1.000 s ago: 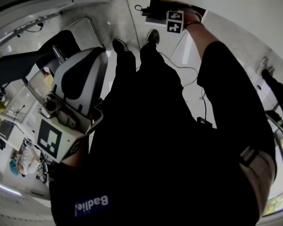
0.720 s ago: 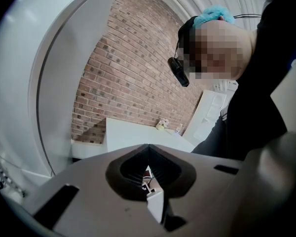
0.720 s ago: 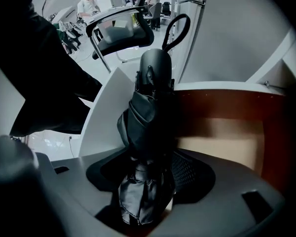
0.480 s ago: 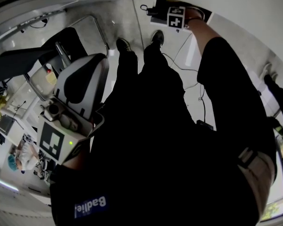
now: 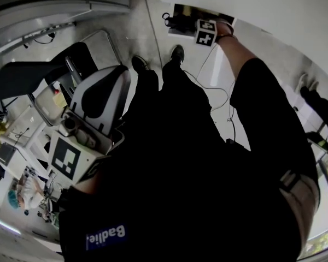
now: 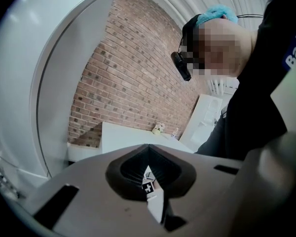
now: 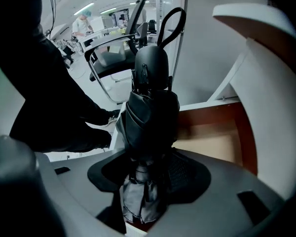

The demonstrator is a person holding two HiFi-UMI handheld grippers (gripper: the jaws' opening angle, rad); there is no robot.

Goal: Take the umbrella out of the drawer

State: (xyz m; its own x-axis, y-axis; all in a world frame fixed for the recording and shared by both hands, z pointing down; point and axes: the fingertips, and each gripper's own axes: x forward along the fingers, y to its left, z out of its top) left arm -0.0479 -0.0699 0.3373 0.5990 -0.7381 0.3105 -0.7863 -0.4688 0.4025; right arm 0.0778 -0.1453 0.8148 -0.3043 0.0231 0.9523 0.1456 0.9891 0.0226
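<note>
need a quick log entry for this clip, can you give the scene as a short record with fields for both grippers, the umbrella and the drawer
right gripper: jaws have just been closing; the umbrella is between them and the pads press on its folded cloth
left gripper: jaws together, nothing between them, held at the person's side away from the drawer
umbrella: black, folded, handle and strap loop at the end away from the gripper
drawer: open, wood-coloured inside
task state: umbrella gripped; cannot tell whether it is fully clear of the drawer

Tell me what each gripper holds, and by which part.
The right gripper clamps the folded umbrella around its canopy; its fingers just closed further. The left gripper holds nothing.
</note>
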